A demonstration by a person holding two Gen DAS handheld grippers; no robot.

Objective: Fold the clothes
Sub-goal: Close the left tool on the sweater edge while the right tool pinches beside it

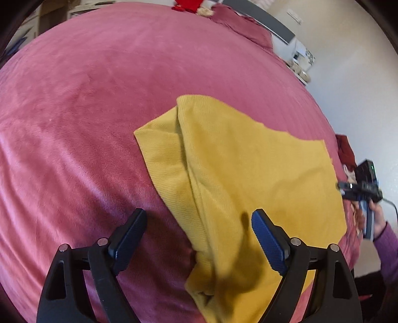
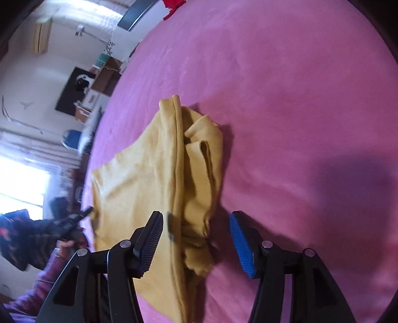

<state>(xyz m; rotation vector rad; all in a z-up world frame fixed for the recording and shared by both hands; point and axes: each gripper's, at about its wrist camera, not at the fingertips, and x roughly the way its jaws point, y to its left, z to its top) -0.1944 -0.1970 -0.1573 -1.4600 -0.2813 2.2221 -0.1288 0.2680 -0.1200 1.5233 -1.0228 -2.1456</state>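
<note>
Mustard-yellow ribbed knit: the garment (image 1: 248,161) lies partly folded on a bed covered by a pink plush blanket (image 1: 99,99), toward the blanket's near right part in the left wrist view, with one long fold running lengthwise and a ribbed band exposed along its left edge. In the right wrist view the same garment (image 2: 139,179) shows a raised ridge down its middle and bunched cloth on the right of that ridge. The left gripper (image 1: 199,218) hangs over the garment's near edge with its jaws wide apart, nothing pressed between the pads. The right gripper (image 2: 196,221) likewise stands with jaws apart above the bunched near end, its pads not closed on the cloth. A hand (image 1: 379,218) in a purple sleeve carries the other device at the right border. Red items (image 1: 186,5) lie at the bed's far end.
</note>
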